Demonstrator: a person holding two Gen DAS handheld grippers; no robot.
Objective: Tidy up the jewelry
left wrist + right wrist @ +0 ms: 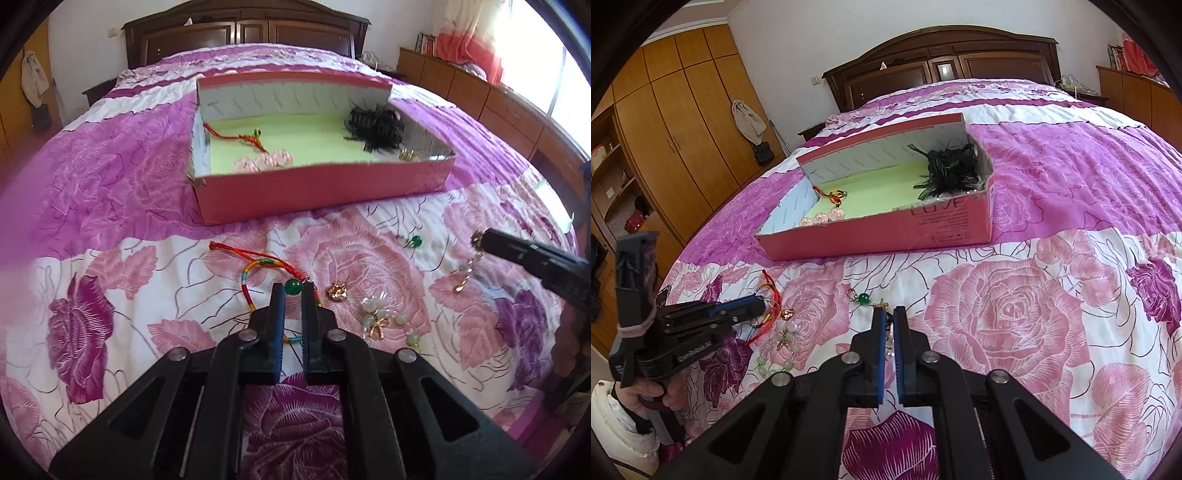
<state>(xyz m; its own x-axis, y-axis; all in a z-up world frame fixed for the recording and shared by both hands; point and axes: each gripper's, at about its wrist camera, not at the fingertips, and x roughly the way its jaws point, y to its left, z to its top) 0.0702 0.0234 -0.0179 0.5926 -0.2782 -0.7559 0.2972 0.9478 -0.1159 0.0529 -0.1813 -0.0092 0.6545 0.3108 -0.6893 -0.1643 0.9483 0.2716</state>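
A red cord bracelet with a rainbow-wrapped band and a green bead lies on the flowered bedspread. My left gripper is shut on it, with the bead at the fingertips; from the right wrist view the left gripper sits at the left with the red cord bracelet at its tip. My right gripper is shut on a gold dangling earring, which hangs from the right gripper. The pink box with a green lining stands beyond both.
Loose on the bedspread: a green-bead earring, a gold flower piece and a jade-bead bow brooch. The box holds a red cord, pink beads and a black feathery clip. A wardrobe stands to the left.
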